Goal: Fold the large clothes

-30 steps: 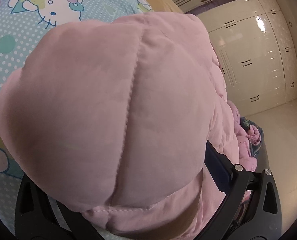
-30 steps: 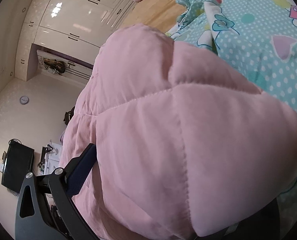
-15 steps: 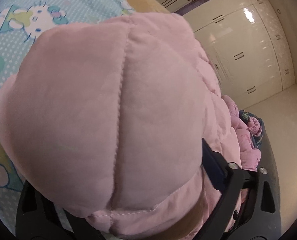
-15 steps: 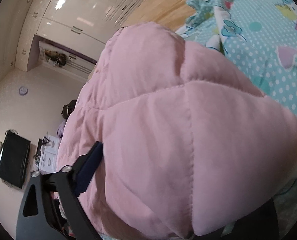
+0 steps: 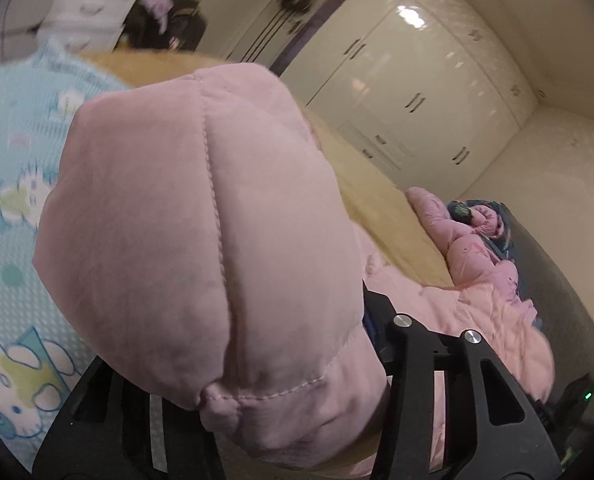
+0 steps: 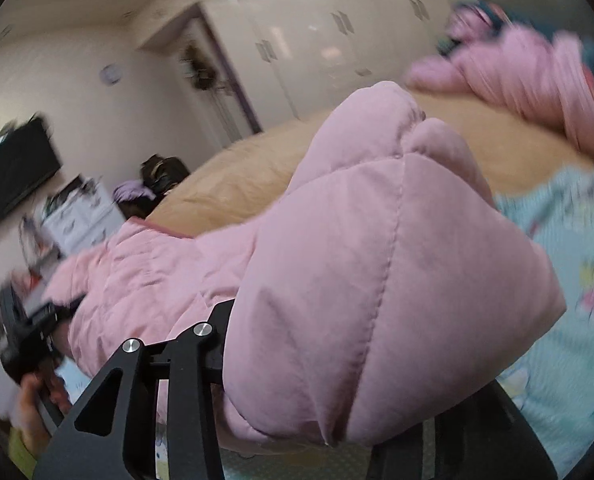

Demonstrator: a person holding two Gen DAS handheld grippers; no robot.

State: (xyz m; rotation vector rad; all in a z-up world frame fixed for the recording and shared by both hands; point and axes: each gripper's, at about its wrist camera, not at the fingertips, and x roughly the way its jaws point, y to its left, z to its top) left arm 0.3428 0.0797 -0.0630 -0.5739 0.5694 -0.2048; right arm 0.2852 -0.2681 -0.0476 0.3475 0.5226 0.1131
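Over a cartoon-print bedsheet, both tools, left and right, have just closed, clamped on the pink quilted coat.

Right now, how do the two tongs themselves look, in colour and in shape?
Both are black. The left tongs have flat arms with triangular cut-outs, two silver screw heads at the joints and a dark blue pad. The right tongs show the same black cut-out arm with two silver screws. No sleeve is visible.
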